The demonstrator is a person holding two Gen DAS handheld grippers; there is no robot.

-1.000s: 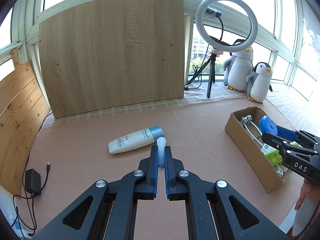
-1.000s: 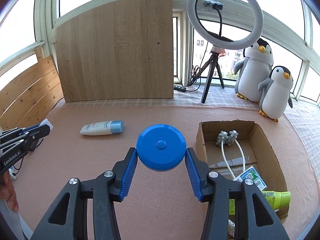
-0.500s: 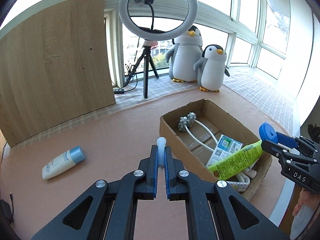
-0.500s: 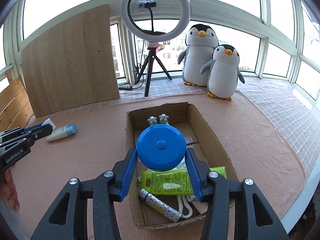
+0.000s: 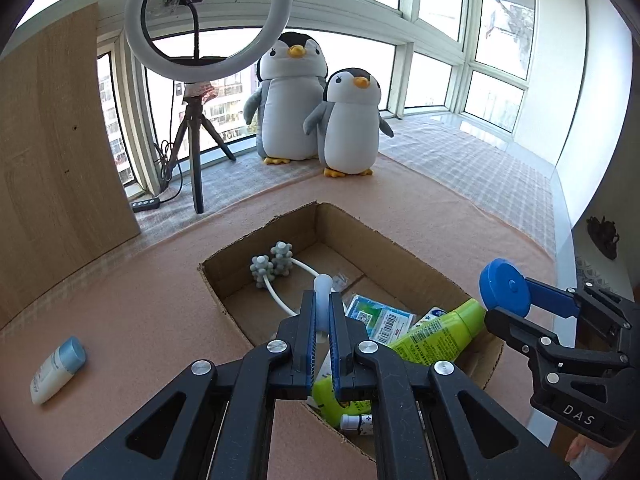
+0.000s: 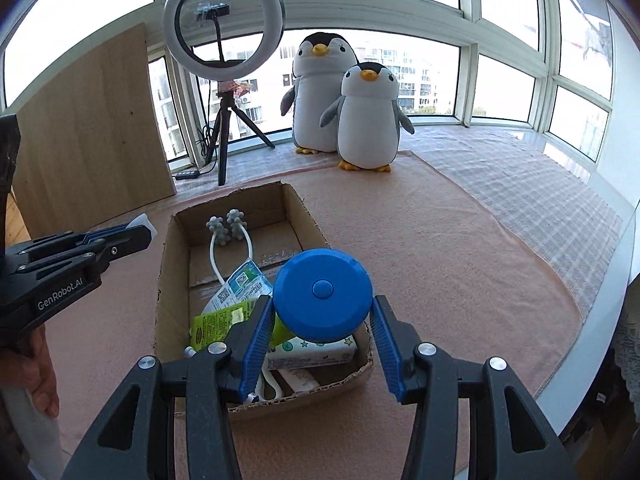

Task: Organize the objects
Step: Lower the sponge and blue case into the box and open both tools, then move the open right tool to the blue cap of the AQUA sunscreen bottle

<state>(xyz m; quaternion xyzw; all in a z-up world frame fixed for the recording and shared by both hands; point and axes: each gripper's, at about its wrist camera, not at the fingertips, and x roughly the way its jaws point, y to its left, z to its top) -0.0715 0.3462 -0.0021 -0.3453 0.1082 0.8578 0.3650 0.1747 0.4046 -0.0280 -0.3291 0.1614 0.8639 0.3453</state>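
Hovering — both tools over cardboard box (image 6: 304,216) | mat (image 6: 440,248) open rightward

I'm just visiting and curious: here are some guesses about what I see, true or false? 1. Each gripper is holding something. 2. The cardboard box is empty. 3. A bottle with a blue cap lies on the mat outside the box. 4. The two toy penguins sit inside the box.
1. True: the left gripper pinches a thin white object, and the right gripper clamps a round blue disc.
2. False: the cardboard box holds a green tube, a printed packet and a white massager.
3. True: the bottle lies apart from the box.
4. False: the penguins stand behind the box, near the window.
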